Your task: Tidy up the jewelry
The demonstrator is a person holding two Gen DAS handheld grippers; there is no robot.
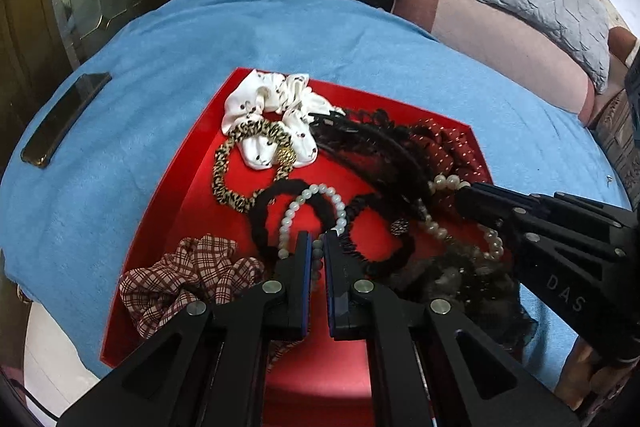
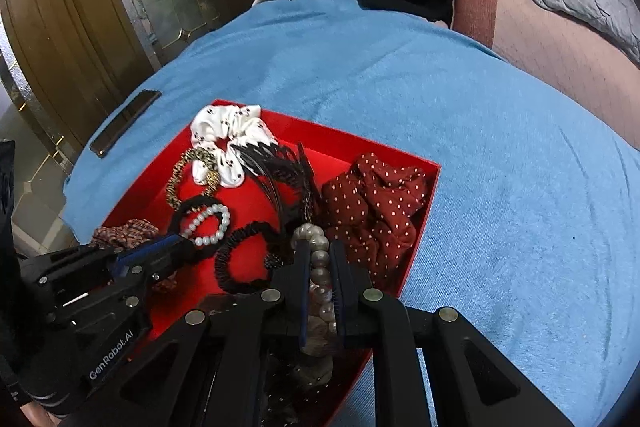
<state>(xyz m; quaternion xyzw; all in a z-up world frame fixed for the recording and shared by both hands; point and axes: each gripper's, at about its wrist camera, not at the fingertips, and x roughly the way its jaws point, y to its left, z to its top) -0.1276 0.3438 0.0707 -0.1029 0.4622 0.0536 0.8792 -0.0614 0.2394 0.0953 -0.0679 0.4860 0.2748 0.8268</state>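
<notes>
Two grippers dip into a red tray [image 1: 176, 187] at frame centre on a blue blanket [image 1: 120, 99]. At lower left, a plaid scrunchie [image 1: 188, 279] is partly hidden behind the left gripper [image 1: 317, 247], whose jaws pinch a pale bead bracelet [image 1: 308, 195]. Further right, the right gripper [image 2: 320, 259] is clenched on a pearl strand [image 2: 316, 239], whose lower end disappears among dark, indistinct items.

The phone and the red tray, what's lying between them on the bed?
Nothing: only bare blue blanket separates the phone from the red tray, clearest in the left wrist view.
</notes>
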